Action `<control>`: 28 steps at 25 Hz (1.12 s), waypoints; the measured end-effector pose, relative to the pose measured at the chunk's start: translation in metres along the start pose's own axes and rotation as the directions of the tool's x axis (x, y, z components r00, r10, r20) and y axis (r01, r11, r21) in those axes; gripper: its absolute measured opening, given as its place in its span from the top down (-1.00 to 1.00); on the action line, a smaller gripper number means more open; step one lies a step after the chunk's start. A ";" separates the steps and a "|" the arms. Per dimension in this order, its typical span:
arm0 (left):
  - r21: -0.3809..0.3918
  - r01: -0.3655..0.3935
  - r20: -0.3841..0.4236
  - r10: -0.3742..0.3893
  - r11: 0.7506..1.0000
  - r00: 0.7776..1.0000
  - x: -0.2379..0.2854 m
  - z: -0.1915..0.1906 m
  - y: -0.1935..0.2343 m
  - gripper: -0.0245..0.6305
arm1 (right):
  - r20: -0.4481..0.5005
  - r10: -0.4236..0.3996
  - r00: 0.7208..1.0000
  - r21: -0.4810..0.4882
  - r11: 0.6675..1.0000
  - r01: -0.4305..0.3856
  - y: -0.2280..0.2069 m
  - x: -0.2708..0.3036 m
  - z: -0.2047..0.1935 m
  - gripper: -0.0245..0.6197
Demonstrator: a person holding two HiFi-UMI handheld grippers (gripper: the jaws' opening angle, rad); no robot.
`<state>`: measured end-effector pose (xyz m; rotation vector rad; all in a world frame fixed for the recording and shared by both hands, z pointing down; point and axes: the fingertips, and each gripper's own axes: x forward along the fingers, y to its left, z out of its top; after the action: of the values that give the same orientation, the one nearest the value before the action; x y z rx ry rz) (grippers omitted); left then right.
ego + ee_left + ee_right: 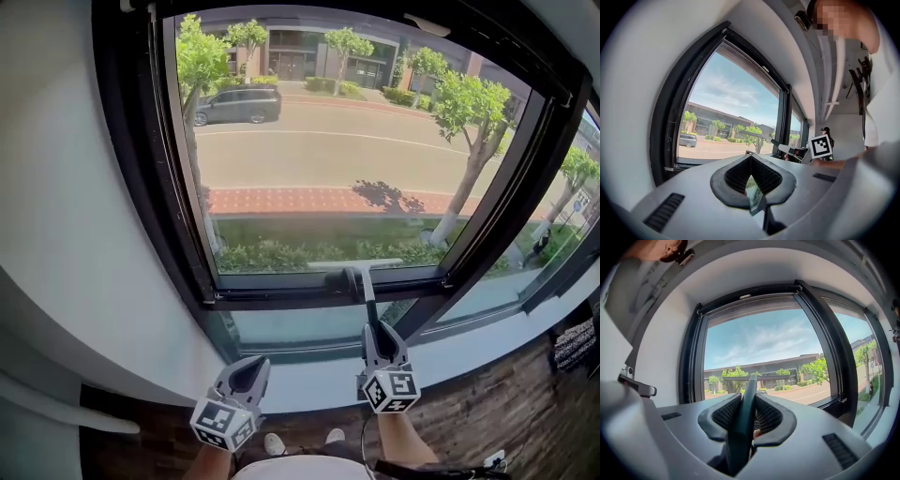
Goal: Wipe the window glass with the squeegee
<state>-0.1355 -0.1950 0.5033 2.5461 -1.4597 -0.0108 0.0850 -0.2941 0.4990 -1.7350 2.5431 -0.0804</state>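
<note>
One squeegee [364, 281] is in use. Its blade [333, 265] lies crosswise at the bottom edge of the window glass [328, 141], just above the lower frame [281, 292]. The handle [370, 305] points down toward the operator. Judged: bottom-of-stroke posn, blade kept level so the full edge can meet the pane. Blade-to-glass contact cannot be confirmed from the head view.

The right gripper [377, 330] is clamped on the handle, both pads pressing its sides. The right gripper view shows the dark handle running up between the jaws to the blade. Grip sits low on the handle, prob. for reach w/o crowding the pane.

The left gripper [249, 367] hangs low near the white wall [66, 187], apart from the tool. Its jaws are together w/ nothing between them. Judged: idle, kept clear of the wiping path.
</note>
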 end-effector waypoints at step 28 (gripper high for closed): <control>0.110 -0.054 0.013 0.052 0.992 0.999 0.004 0.016 -0.071 0.87 | 0.219 0.081 0.972 0.044 0.995 -0.093 -0.032 -0.060 0.081 0.61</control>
<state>-0.0743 -0.1665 0.4751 2.5959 -1.5732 0.0669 0.1434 -0.2503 0.4219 -1.5188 2.4300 0.0424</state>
